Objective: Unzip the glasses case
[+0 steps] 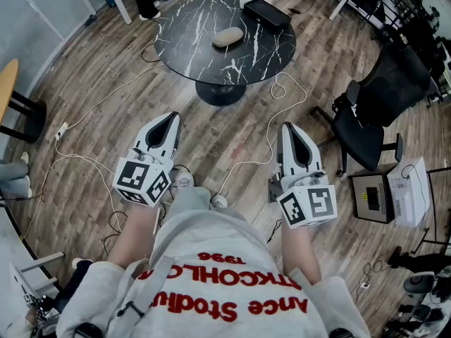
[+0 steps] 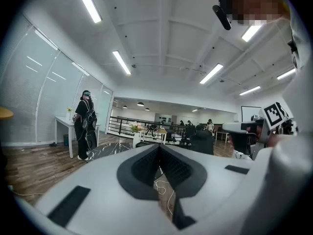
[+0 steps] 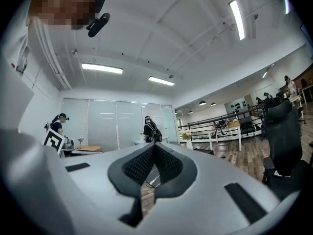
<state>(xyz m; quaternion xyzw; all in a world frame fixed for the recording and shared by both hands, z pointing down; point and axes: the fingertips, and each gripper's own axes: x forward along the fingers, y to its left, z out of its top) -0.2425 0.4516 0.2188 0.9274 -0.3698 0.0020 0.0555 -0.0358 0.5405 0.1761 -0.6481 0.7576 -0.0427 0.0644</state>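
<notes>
- looking down from the head view, i see both grippers held out level in front of the person's grey sweater [image 1: 211, 252], above the wood floor [image 1: 106, 69].
- my left gripper [image 1: 170, 120] has its jaws closed. in the left gripper view the two dark tips meet, and nothing is between them. through the little gap behind the tips i only see floor and a bit of white cable.
- my right gripper [image 1: 289, 128] is closed too. in the right gripper view its tips touch, and it holds nothing.
- the glasses case [image 1: 227, 36] is a small beige oval. it lies on the round black table [image 1: 190, 41], the one with white marble lines.
- the case is ahead of both grippers and well apart from them. neither gripper touches it.
- the zip on the case is too small for me to see, so i cannot tell if it is open or closed.
- a black box [image 1: 266, 11] lies on the same table, near the case, at the far edge.
- a black office chair [image 1: 373, 104] stands to the right of the table.
- in the left gripper view, a person in dark clothes [image 2: 85, 124] stands by a white desk [image 2: 66, 124] far off.
</notes>
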